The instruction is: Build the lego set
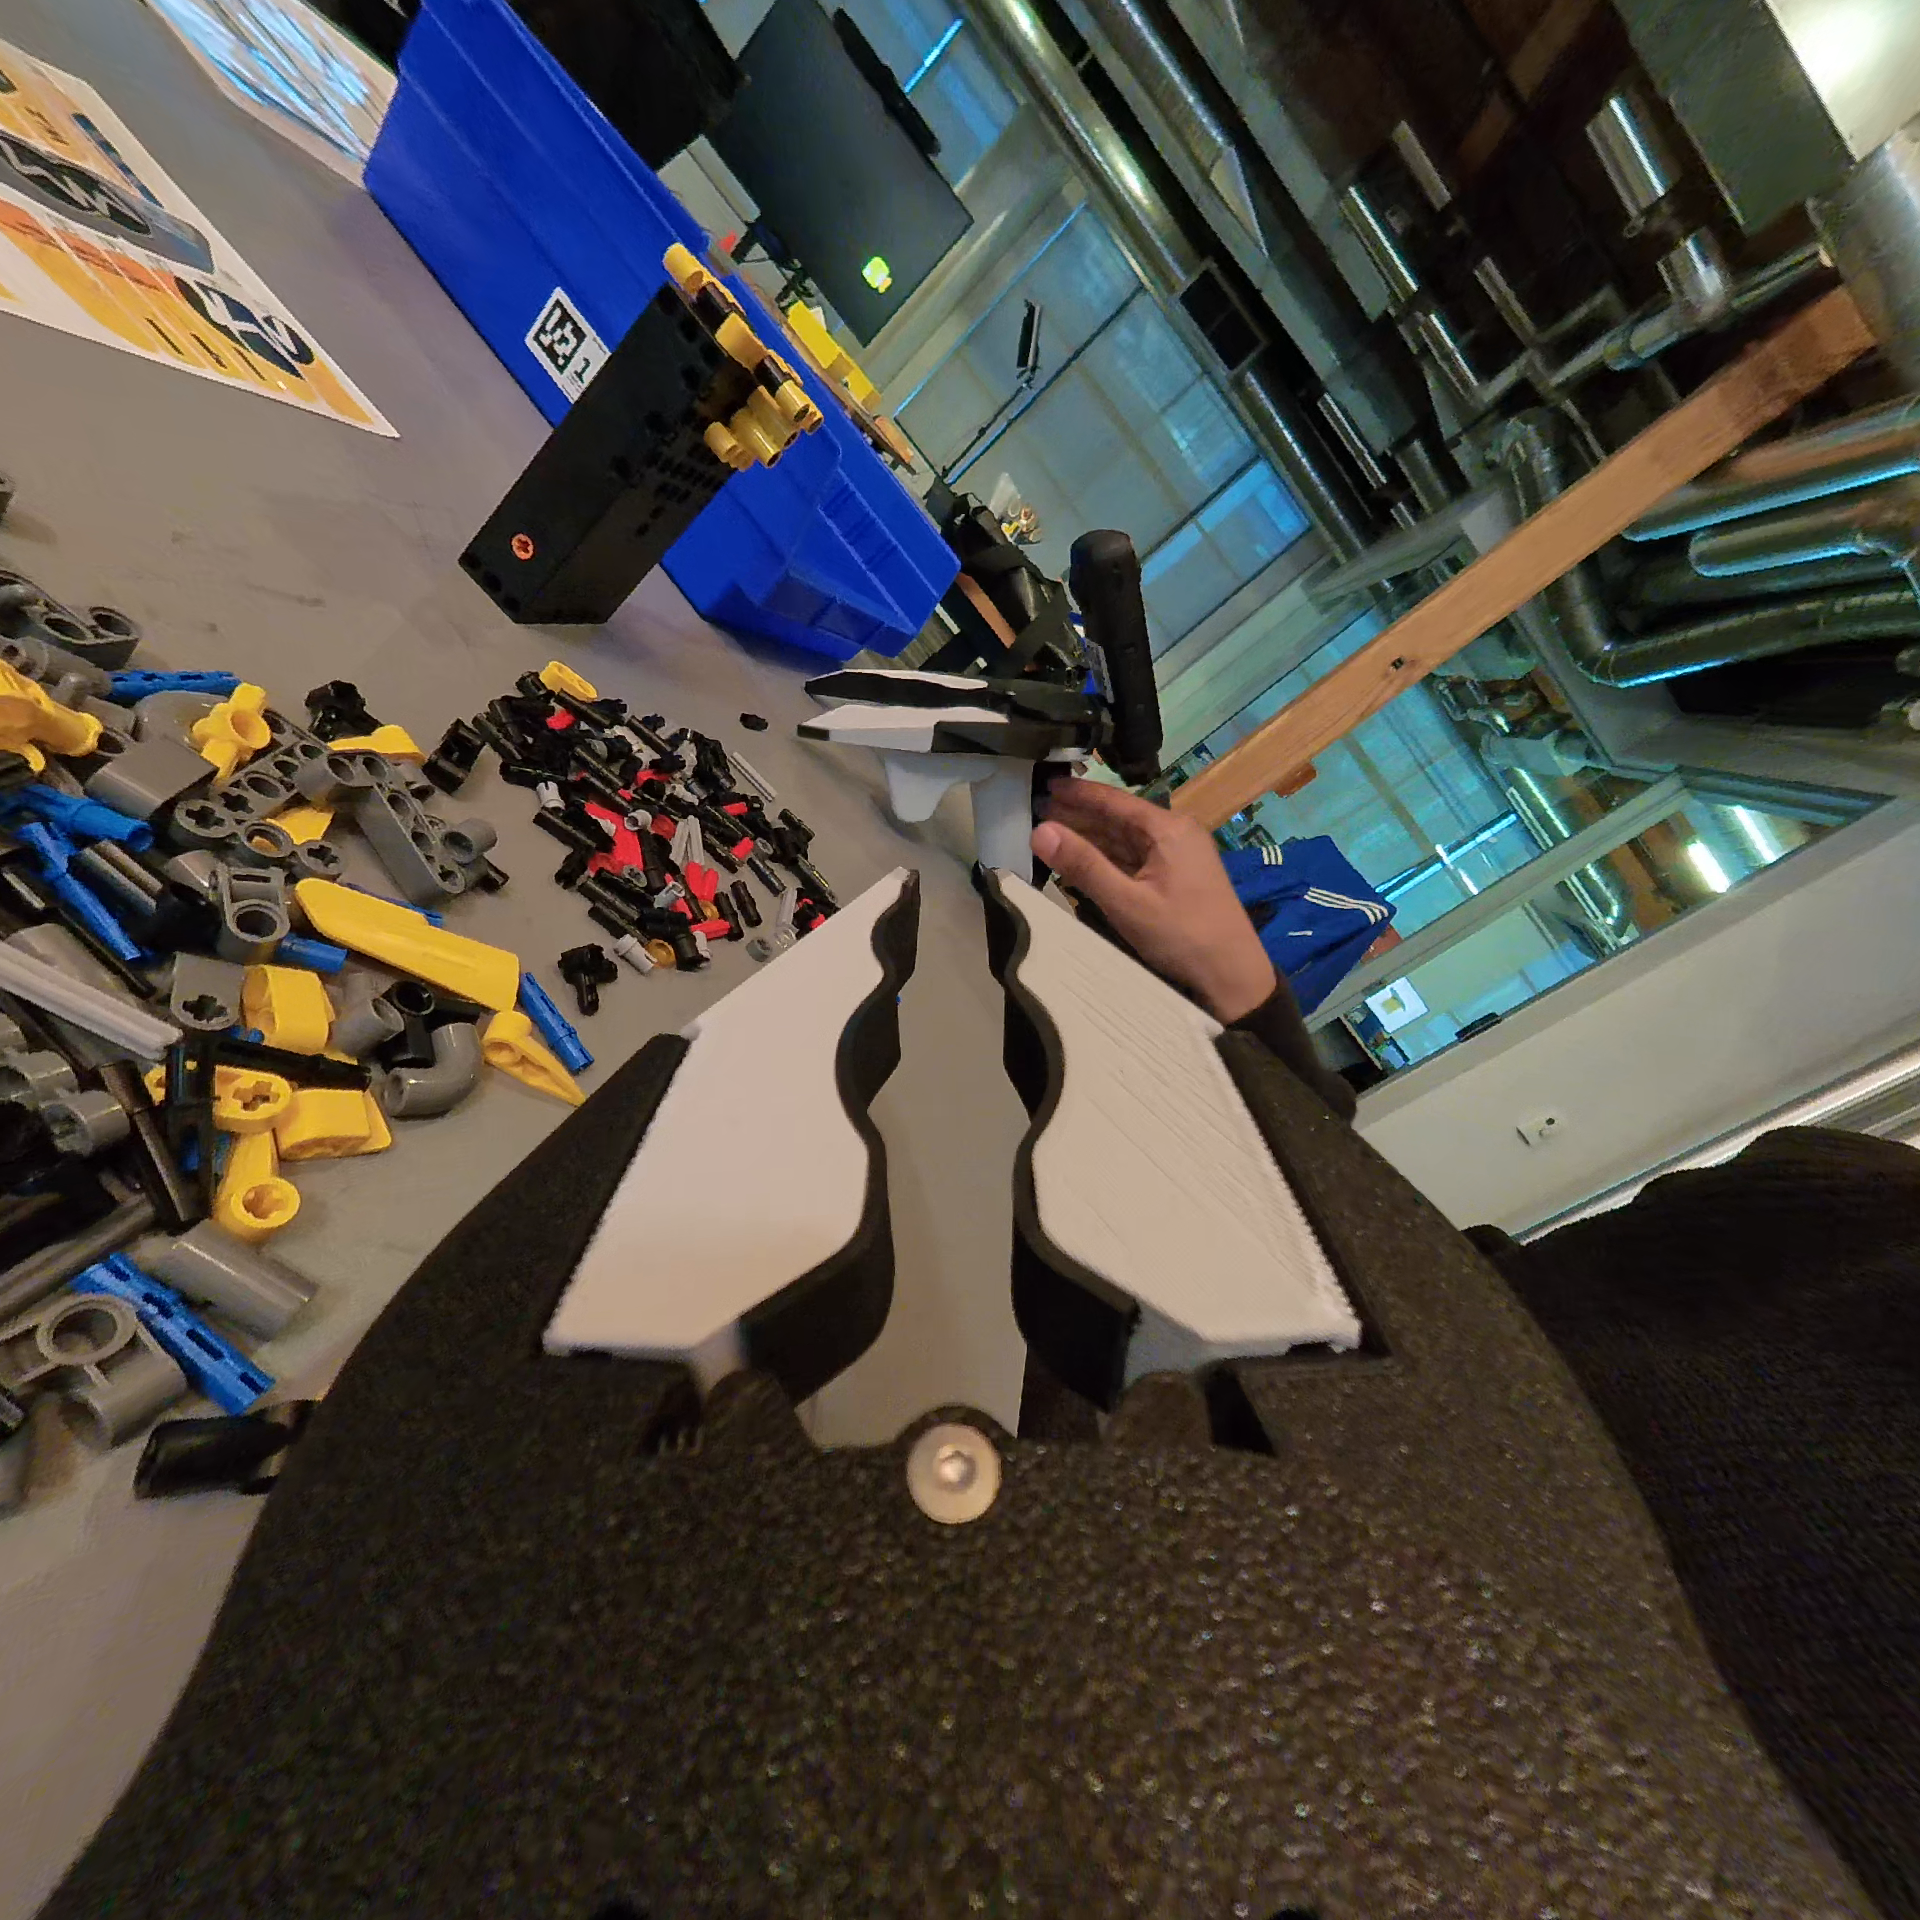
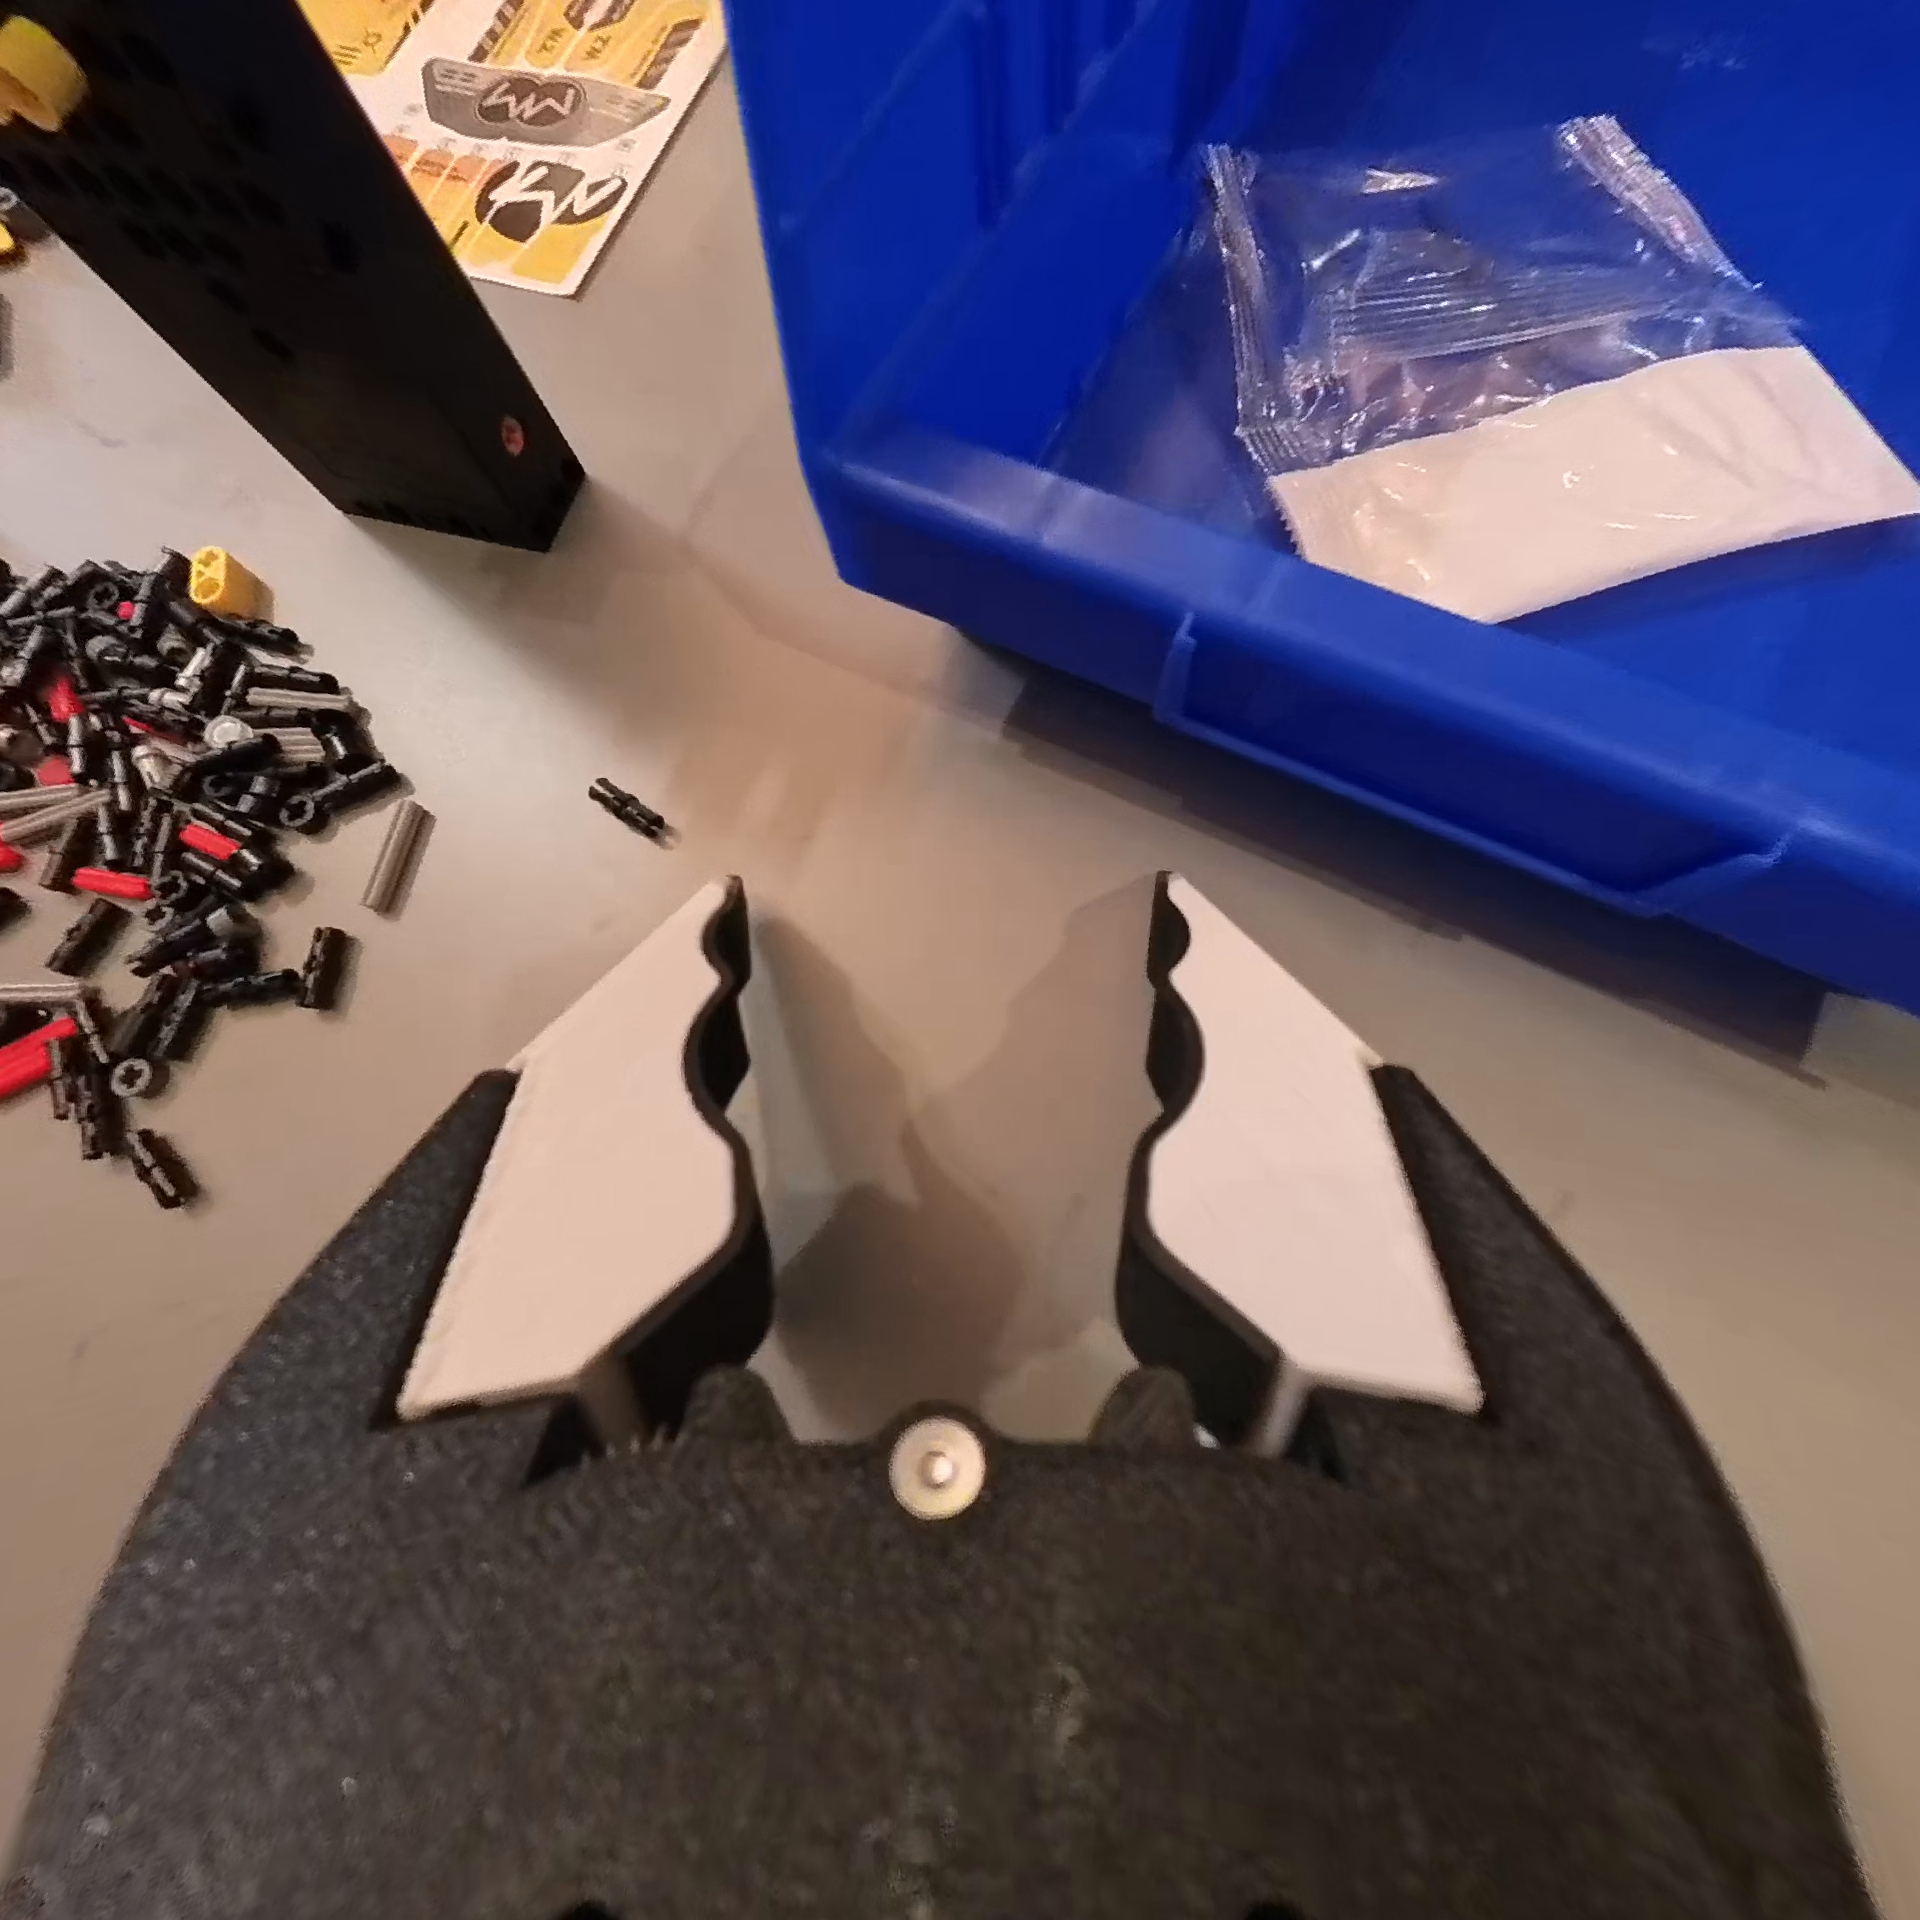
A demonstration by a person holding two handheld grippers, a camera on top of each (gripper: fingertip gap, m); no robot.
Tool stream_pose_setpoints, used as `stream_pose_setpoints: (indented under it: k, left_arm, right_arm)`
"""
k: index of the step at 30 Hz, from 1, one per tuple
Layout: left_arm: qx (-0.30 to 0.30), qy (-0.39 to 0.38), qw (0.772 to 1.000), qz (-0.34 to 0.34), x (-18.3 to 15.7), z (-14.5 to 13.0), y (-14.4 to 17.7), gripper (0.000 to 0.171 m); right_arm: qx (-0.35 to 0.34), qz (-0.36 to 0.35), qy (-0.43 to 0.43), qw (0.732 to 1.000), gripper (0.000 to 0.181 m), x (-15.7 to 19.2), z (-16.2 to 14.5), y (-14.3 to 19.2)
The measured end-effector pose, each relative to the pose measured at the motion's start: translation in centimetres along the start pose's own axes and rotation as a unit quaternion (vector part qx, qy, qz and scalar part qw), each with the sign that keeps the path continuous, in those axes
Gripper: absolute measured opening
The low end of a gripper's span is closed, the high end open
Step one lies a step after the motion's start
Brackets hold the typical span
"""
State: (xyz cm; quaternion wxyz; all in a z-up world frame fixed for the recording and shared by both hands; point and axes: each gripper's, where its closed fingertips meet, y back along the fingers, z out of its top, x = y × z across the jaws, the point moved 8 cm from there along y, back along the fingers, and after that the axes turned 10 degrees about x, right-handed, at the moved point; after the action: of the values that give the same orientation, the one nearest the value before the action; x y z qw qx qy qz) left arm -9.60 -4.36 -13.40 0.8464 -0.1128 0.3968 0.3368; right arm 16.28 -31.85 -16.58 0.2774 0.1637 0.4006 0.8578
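My left gripper (image 1: 951, 878) is held tilted above the grey table (image 1: 343, 540), its jaws a narrow gap apart and empty. To its left lie a pile of small black, red and grey pins (image 1: 665, 821) and a pile of larger yellow, blue and grey building pieces (image 1: 239, 935). My right gripper (image 2: 948, 883) is wide open and empty, low over bare table next to the blue bin (image 2: 1351, 665). It also shows in the left wrist view (image 1: 816, 707), held by a hand (image 1: 1143, 883). A single black pin (image 2: 629, 808) lies just ahead-left of it, beside the pin pile (image 2: 156, 810).
A black studded block (image 1: 603, 488) with yellow and black pins on top stands against the blue bin (image 1: 582, 208); it also shows in the right wrist view (image 2: 260, 239). The bin holds a clear plastic bag (image 2: 1455, 312). Sticker sheets (image 1: 135, 260) (image 2: 540, 135) lie behind. It is some 15 cm from my right tips to the black studded block (image 1: 603, 488).
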Motion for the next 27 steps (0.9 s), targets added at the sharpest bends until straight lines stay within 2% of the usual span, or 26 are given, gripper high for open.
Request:
stream_pose_setpoints:
  k: [3, 11, 18, 22, 25, 27]
  left_arm:
    - [0.002, 0.0, 1.0, 0.0, 0.0, 0.0, -0.1, 0.012]
    - [0.004, 0.003, 1.0, -0.002, 0.0, 0.0, -0.1, 0.012]
    - [0.004, 0.002, 1.0, -0.001, 0.0, 0.0, -0.1, 0.012]
    - [0.01, -0.003, 1.0, 0.003, -0.1, -0.1, -0.2, 0.012]
    - [0.042, -0.019, 0.999, 0.013, -0.7, -0.6, -0.9, 0.012]
    - [0.069, -0.058, 0.995, 0.039, -1.5, -0.9, -1.5, 0.013]
  right_arm:
    - [0.006, -0.03, 0.026, 0.999, 0.078, 0.4, 0.0, -0.1]
    - [0.006, -0.029, 0.025, 0.999, 0.078, 0.4, 0.0, -0.1]
    - [-0.007, 0.013, -0.012, 1.0, 0.077, 0.7, 0.2, 0.0]
    - [-0.111, 0.094, 0.034, 0.989, 0.075, 4.9, 0.7, 3.1]
    - [-0.126, 0.099, 0.13, 0.978, 0.07, 8.7, 0.5, 5.3]
    - [-0.128, 0.119, 0.198, 0.964, 0.069, 11.5, 0.0, 5.9]
